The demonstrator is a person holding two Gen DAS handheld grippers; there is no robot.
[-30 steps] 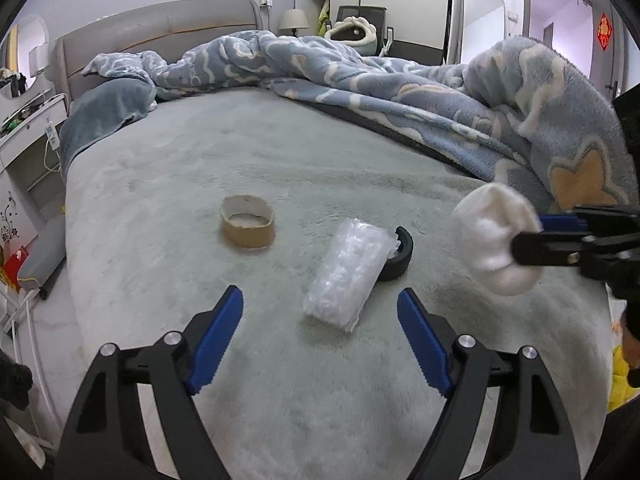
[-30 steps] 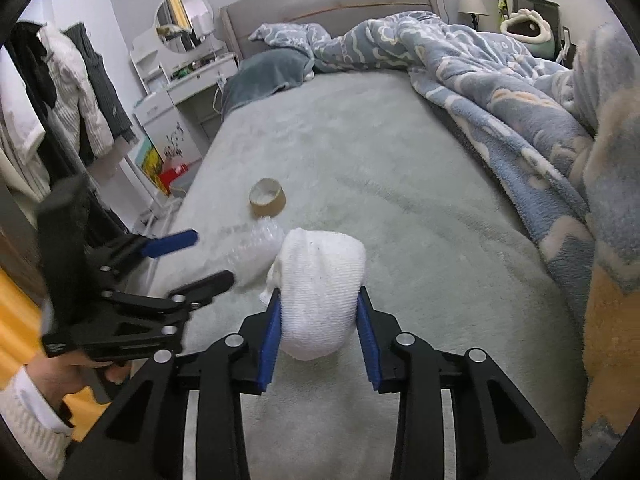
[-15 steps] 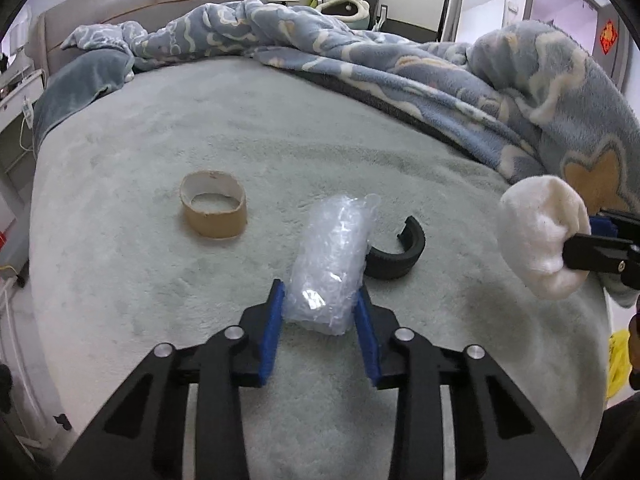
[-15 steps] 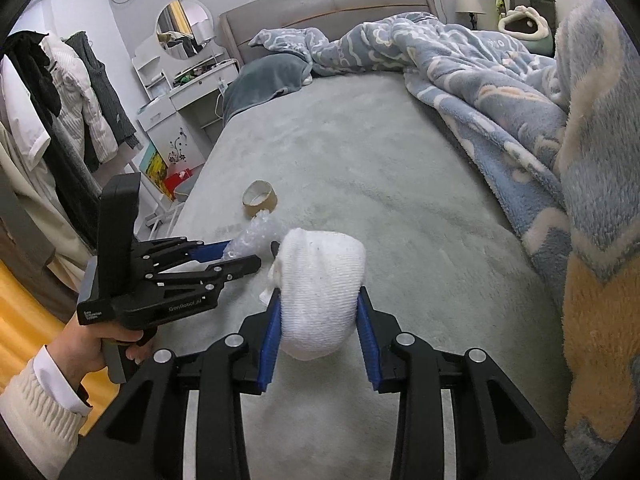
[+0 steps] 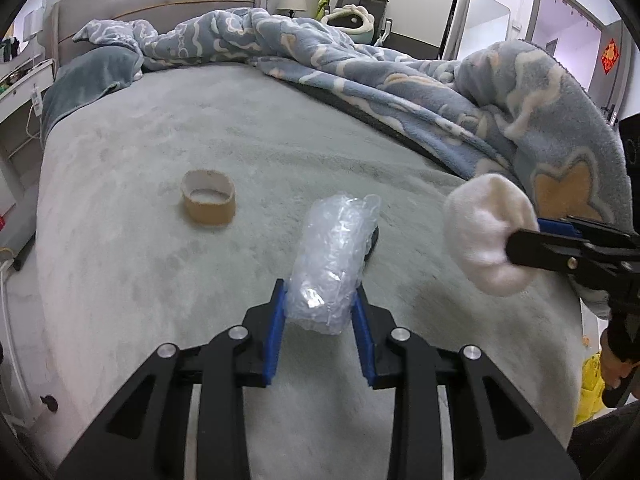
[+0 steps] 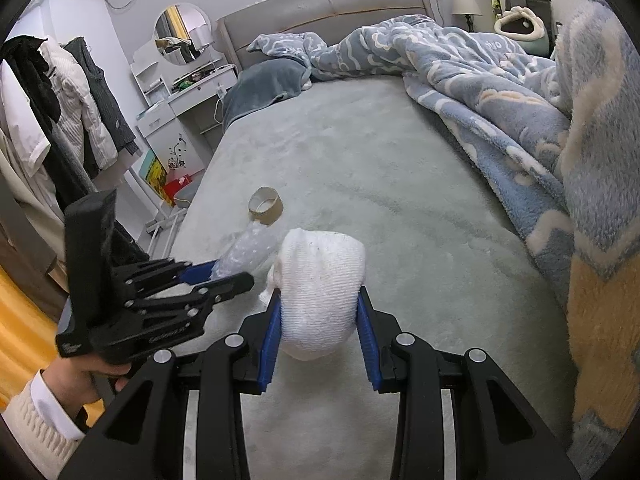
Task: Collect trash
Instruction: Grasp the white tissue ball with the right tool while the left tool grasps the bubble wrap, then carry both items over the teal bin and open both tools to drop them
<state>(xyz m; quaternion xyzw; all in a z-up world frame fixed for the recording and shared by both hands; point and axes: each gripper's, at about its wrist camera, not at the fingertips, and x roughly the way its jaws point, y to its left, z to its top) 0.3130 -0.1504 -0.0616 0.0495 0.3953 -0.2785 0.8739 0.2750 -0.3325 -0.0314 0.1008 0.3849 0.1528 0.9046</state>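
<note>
The bed's cover [image 5: 168,128] is pale grey-green plush. The quilt [image 5: 400,80] along its far edge is dusty blue with cream cloud swirls and an orange heart. The cardboard tape core [image 5: 208,203] is tan, the bubble wrap [image 5: 332,264] clear, the sock ball [image 6: 320,280] white.

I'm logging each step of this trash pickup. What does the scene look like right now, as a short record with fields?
left gripper: shut on the bubble wrap bundle; jaws have just been closing
right gripper: shut on the white balled sock
still lying loose: cardboard tape core; black curved piece, mostly hidden behind the wrap
surface: grey bed cover
beside it: blue patterned blanket, bunched along the right in the left wrist view
trash container: none in view
</note>
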